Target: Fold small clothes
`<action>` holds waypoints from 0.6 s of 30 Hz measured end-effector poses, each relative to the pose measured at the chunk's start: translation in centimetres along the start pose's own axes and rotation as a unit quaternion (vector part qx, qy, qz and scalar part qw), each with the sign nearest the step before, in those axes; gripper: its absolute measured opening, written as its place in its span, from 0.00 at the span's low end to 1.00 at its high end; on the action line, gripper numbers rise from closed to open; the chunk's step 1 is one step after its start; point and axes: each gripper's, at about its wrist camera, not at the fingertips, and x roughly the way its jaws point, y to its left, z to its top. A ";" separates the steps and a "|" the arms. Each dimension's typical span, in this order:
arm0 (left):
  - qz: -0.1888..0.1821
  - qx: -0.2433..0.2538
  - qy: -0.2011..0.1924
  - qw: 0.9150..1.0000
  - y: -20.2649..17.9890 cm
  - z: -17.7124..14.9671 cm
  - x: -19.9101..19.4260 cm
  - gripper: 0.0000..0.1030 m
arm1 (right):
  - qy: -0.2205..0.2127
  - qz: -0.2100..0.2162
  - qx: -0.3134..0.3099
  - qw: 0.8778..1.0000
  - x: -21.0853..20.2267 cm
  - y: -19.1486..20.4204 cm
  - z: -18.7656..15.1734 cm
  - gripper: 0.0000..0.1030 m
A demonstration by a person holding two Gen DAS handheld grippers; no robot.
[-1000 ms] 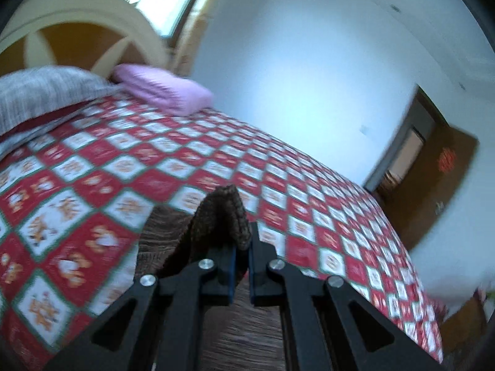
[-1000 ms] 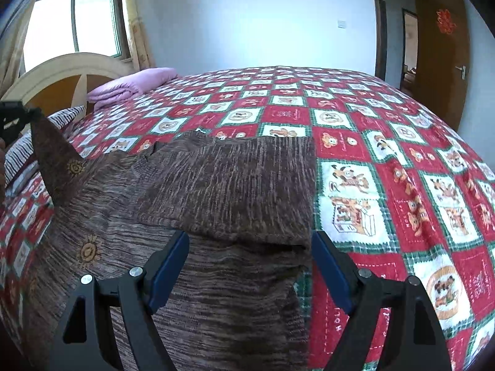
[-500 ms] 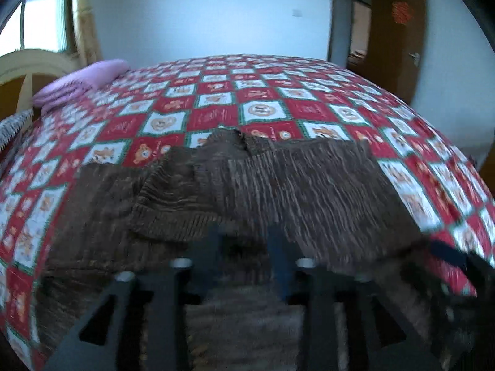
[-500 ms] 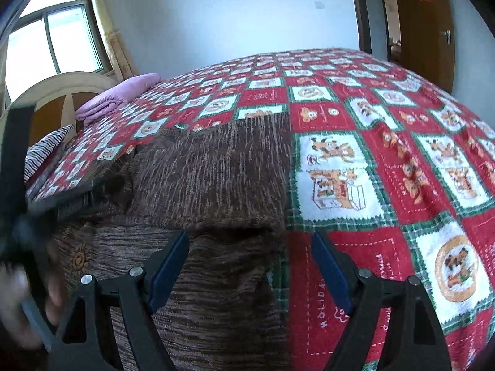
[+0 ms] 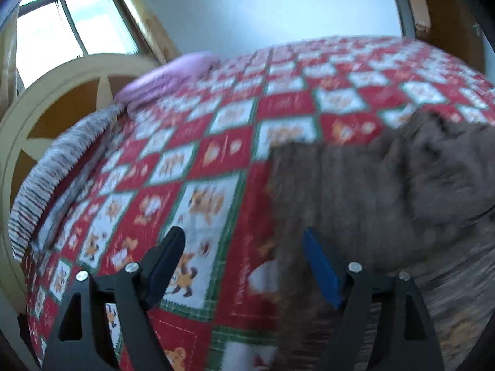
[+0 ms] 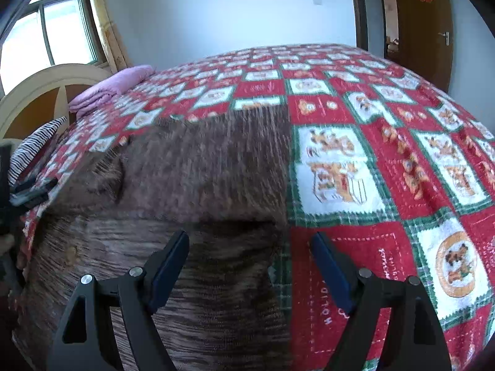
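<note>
**Sleeve dropped, fold loose**

Since a second ago our left gripper (image 5: 241, 266) has released the brown sweater (image 6: 201, 170); our right gripper (image 6: 250, 266) also gapes. Sweater lies on the bed (image 6: 402, 154); its loose folded sleeve may slip open, we judge.

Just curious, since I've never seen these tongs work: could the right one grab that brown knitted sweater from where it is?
Probably yes. The right tongs are open and hover directly above the brown sweater, which lies flat on the quilt, with nothing in between.
</note>
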 end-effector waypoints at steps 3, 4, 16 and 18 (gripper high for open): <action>-0.010 -0.002 0.014 1.000 -0.5 -0.8 0.9 0.79 | 0.010 0.014 -0.056 0.998 0.0 4.3 1.5 0.79; -0.004 0.000 0.012 1.000 -0.7 -0.7 0.8 0.82 | 0.013 0.018 -0.078 0.997 0.2 6.2 2.1 0.79; -0.019 -0.072 0.032 0.997 1.8 -1.8 2.2 0.99 | 0.074 -0.043 -0.236 0.968 12.7 21.7 4.8 0.79; -0.027 -0.078 0.034 0.996 1.9 -1.9 2.3 0.99 | 0.057 -0.074 -0.207 0.974 12.8 19.8 6.4 0.79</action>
